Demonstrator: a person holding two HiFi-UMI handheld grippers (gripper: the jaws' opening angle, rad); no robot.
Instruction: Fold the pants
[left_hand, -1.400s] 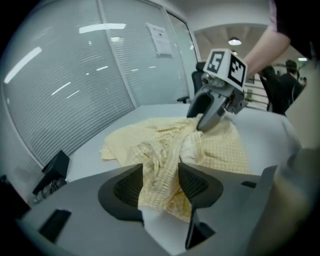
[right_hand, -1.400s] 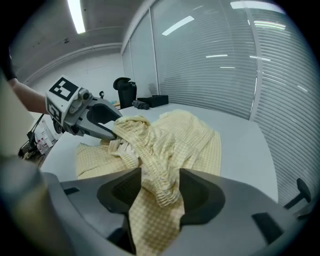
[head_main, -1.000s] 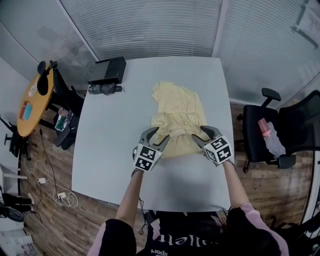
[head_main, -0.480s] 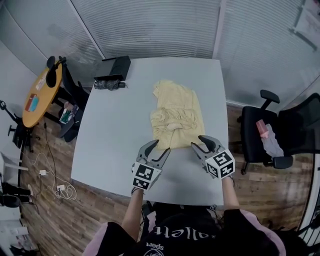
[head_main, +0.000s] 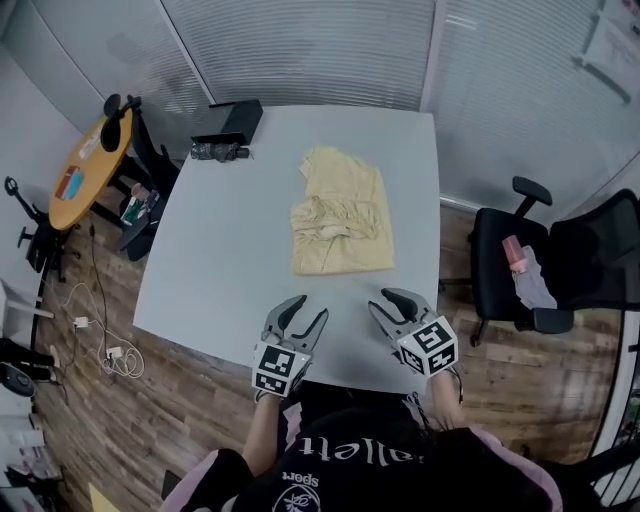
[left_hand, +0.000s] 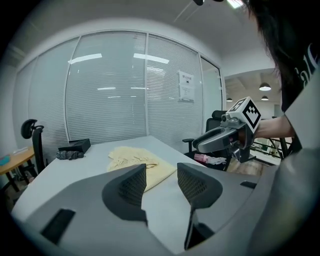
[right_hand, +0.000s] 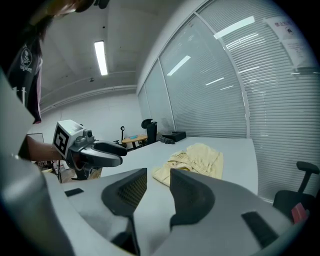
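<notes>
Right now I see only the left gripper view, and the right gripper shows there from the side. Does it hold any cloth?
Observer: No. The right gripper view shows nothing between the jaws of the right gripper, which are closing. The pants lie beyond it on the table.
Operator: How does the fold look from above?
Observer: The head view shows a rough rectangle, narrower at its far end, lying right of the table's middle.

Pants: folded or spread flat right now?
Folded. The yellow pants lie as one compact layered bundle on the table, fabric bunched across the middle, no legs stretched out.
</notes>
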